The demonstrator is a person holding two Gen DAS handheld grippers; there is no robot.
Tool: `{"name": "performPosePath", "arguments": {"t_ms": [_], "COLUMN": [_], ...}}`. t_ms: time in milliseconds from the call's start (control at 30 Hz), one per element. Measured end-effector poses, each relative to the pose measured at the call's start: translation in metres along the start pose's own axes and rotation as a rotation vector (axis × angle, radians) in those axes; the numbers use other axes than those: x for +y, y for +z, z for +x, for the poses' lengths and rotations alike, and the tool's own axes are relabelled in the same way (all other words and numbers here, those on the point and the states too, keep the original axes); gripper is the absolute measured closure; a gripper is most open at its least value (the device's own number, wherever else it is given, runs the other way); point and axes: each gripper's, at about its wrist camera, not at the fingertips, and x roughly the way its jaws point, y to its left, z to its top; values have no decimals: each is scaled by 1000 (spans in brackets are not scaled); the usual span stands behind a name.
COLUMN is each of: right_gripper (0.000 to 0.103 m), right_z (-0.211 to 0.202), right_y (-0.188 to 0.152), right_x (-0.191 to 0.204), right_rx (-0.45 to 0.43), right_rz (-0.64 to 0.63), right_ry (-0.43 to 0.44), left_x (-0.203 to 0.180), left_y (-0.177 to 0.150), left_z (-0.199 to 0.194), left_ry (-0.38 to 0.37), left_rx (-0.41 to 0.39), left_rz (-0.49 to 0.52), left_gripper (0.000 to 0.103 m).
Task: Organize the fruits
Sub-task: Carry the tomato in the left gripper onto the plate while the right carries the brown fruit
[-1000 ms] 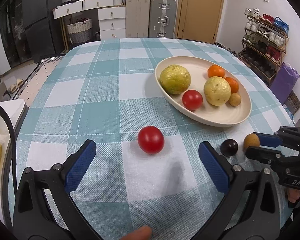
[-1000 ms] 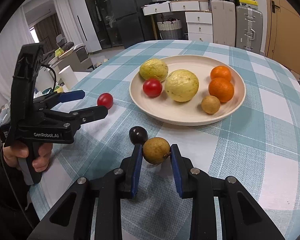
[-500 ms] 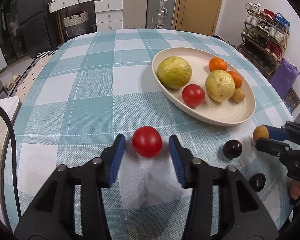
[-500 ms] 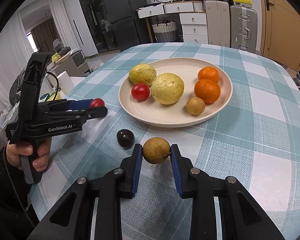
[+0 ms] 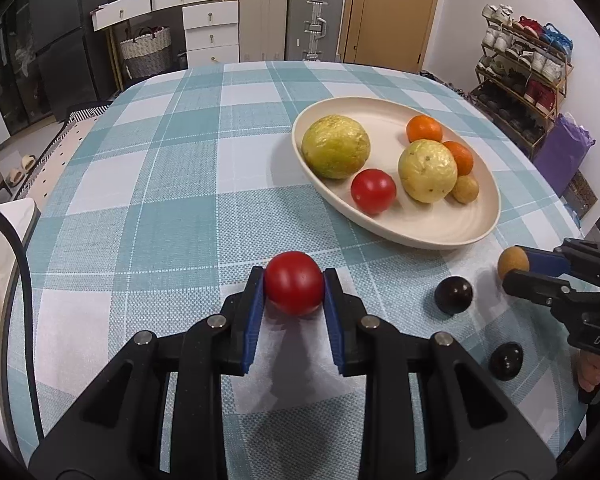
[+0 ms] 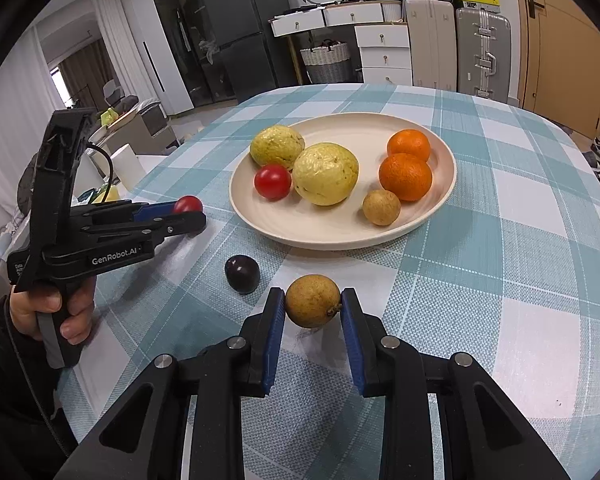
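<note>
Tomato (image 5: pixel 294 282) sits pinched between left gripper (image 5: pixel 294 292) fingers (image 5: pixel 253 312).

Fruits on the checked cloth, some already in my plate

My left gripper (image 5: pixel 294 284) pinched a round red tomato (image 5: pixel 294 282); my right gripper (image 6: pixel 313 307) clasped a small tan-brown fruit (image 6: pixel 313 306). A dark plum (image 6: pixel 242 273) lay on the cloth just left of it, and a second dark plum (image 5: pixel 506 360) lay nearer. The cream plate (image 6: pixel 444 196) farther off held two yellow-green fruits (image 6: pixel 325 173), a tomato, two oranges (image 6: pixel 405 176) and a small tan one.
</note>
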Motion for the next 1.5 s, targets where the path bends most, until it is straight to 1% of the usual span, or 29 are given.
{"name": "performPosePath", "arguments": {"t_ms": [67,267,533,900,967,1367,1500], "right_gripper": [74,74,74,74,74,74,74], "right_z": [-1,-6,-13,-12,-9,11,16], "right_y": [1,6,13,25,28,42,43], "right_x": [-1,-5,-11,-11,-11,-8,-11], "right_rx": [-6,-31,-61,-75,-74,-61,-58], "right_rz": [0,5,22,20,17,8,18], "right_ry": [-3,-21,-45,-46,-45,-49,-43], "left_x": [-3,-15,-32,-54,-56,-70,-73], "left_y": [0,2,10,22,23,31,32], "left_z": [-5,-18,-28,-21,-17,3,9], "left_ry": [-22,-55,-89,-136,-147,-170,-161], "left_rx": [-17,-64,-107,-122,-116,-97,-95], "left_rz": [6,31,65,96,94,117,124], "left_gripper": [77,77,77,77,77,77,77]}}
